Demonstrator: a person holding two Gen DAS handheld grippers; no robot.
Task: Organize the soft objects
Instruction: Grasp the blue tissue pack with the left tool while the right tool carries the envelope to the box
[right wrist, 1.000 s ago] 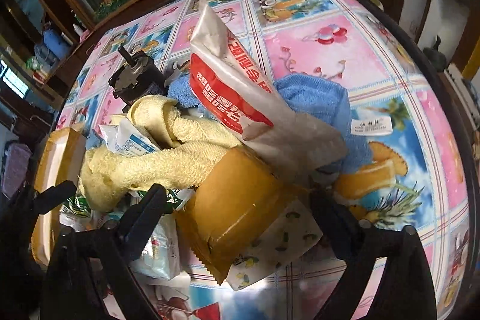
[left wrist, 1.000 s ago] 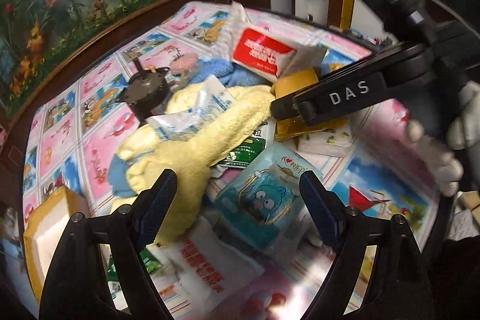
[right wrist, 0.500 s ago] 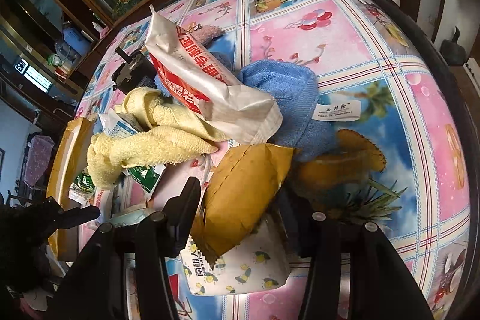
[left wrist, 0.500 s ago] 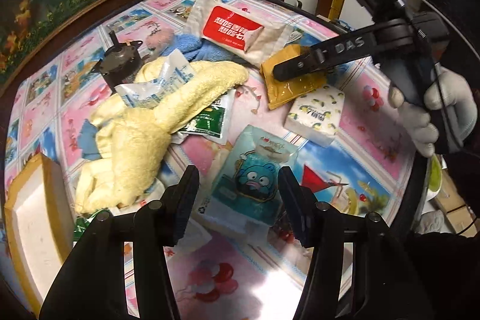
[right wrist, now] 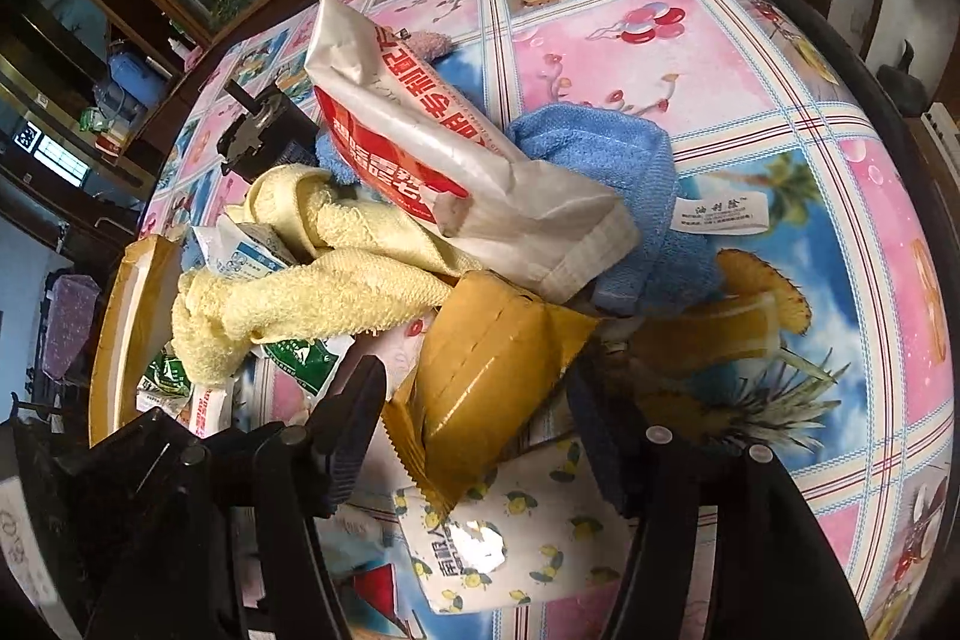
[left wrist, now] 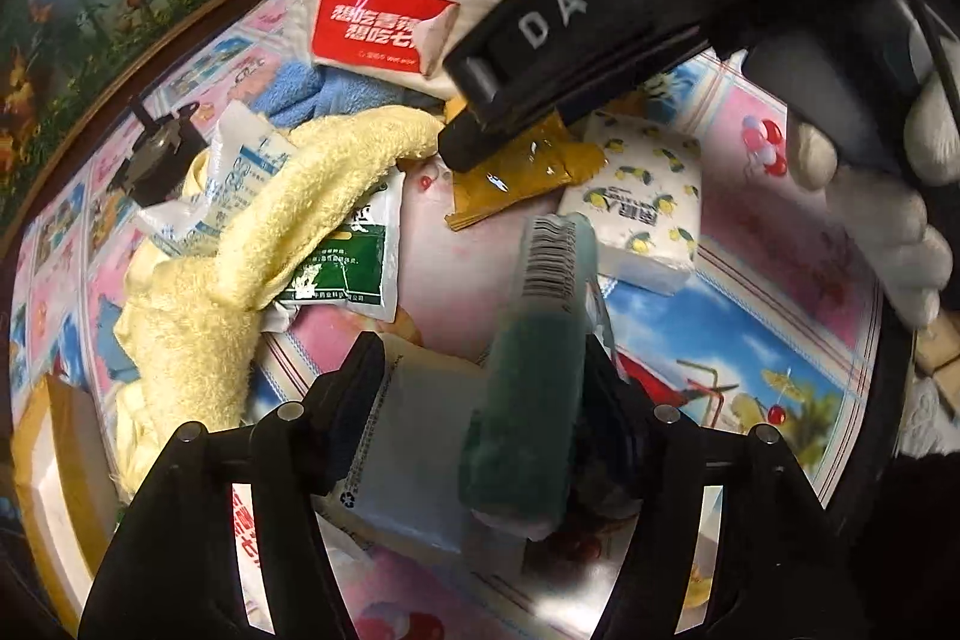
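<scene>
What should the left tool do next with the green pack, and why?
Probably lift it straight up a little. The left tool has its jaws, which just widened slightly, pinching the teal pack, buckled on its edge and low over the table, close to the yellow towel. Raising it should carry it clear of the pile.
</scene>
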